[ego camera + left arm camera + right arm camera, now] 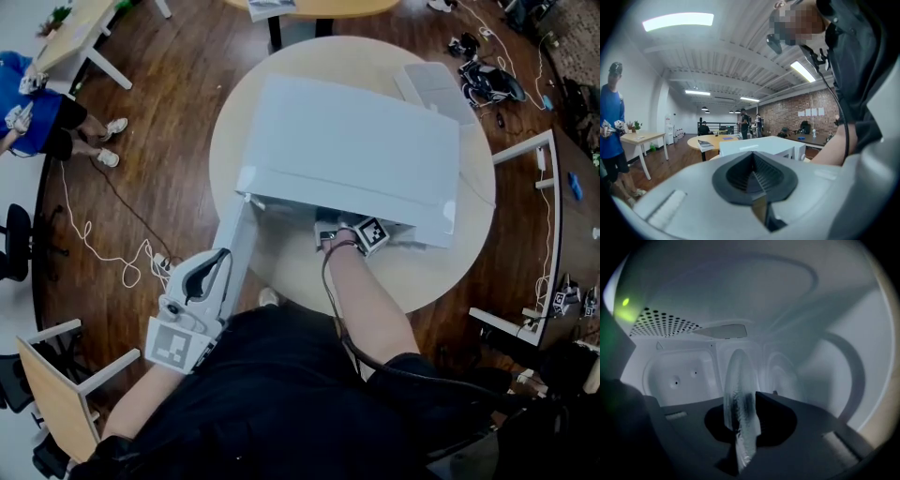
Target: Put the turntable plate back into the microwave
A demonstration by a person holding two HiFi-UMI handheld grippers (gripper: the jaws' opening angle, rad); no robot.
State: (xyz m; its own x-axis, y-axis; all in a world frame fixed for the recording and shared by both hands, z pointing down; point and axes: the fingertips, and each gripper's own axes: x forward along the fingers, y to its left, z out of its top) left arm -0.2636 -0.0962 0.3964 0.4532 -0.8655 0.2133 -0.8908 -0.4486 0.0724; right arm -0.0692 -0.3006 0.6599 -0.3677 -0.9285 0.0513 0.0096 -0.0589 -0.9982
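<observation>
A white microwave (pixel 347 150) stands on a round table, its door (pixel 234 246) swung open to the left. My right gripper (pixel 339 236) reaches into the opening, its fingertips hidden under the top. In the right gripper view the clear glass turntable plate (pixel 738 390) stands on edge inside the white cavity (pixel 689 373), and my right gripper (pixel 740 427) is shut on its rim. My left gripper (pixel 220 258) stays beside the open door's outer face. The left gripper view shows that gripper (pixel 754 180) shut with nothing in it, and the microwave (pixel 759 146) beyond.
The round table (pixel 450 272) also carries a flat grey device (pixel 431 89) behind the microwave. A person in blue (pixel 37 112) stands far left. White cable (pixel 103 248) trails on the floor. A wooden chair (pixel 56 384) is at lower left, a desk (pixel 567 216) at right.
</observation>
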